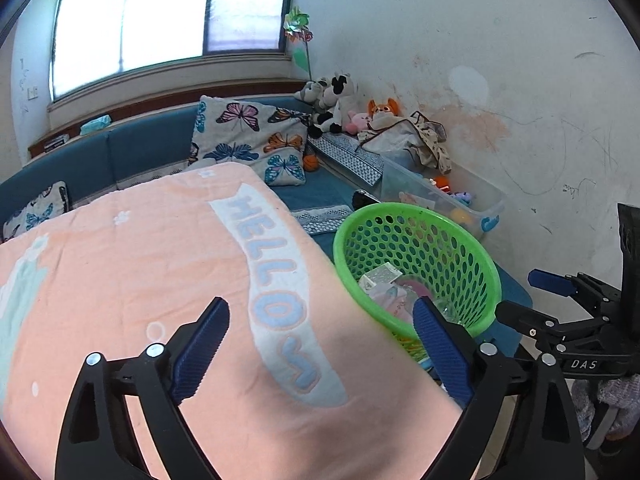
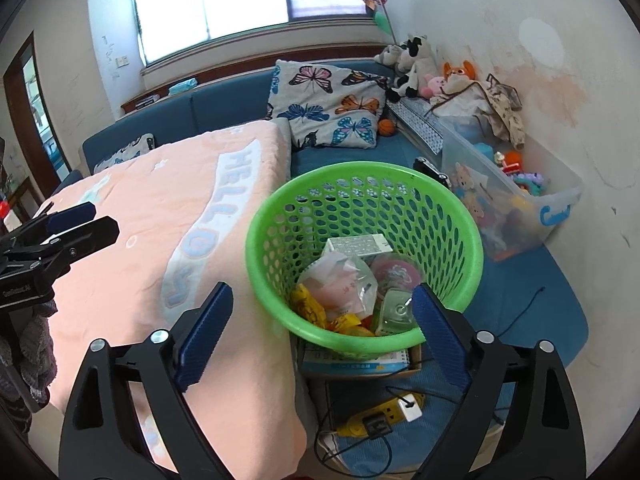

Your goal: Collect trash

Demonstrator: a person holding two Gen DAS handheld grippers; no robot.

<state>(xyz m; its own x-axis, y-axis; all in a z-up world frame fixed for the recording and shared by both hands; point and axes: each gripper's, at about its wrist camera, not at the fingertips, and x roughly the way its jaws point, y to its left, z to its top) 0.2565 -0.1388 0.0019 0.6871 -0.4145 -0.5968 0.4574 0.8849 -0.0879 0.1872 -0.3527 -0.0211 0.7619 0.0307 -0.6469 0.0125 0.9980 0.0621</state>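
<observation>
A green perforated basket (image 2: 360,204) stands beside a surface covered with a pink "HELLO" towel (image 2: 168,216). It holds trash: a white box (image 2: 356,245), crumpled plastic wrappers (image 2: 340,284), yellow wrappers (image 2: 308,306) and a clear green container (image 2: 394,312). My right gripper (image 2: 322,308) is open and empty, just above the basket's near rim. My left gripper (image 1: 322,320) is open and empty over the pink towel (image 1: 140,260), with the basket (image 1: 420,240) to its right. The right gripper (image 1: 560,300) shows at the right edge of the left wrist view.
A blue sofa (image 2: 224,100) with butterfly pillows (image 2: 328,108) runs along the back. A clear bin of toys (image 2: 512,200) and plush toys (image 2: 416,64) stand by the right wall. A yellow power strip (image 2: 380,416) with cables and a booklet (image 2: 356,362) lie below the basket.
</observation>
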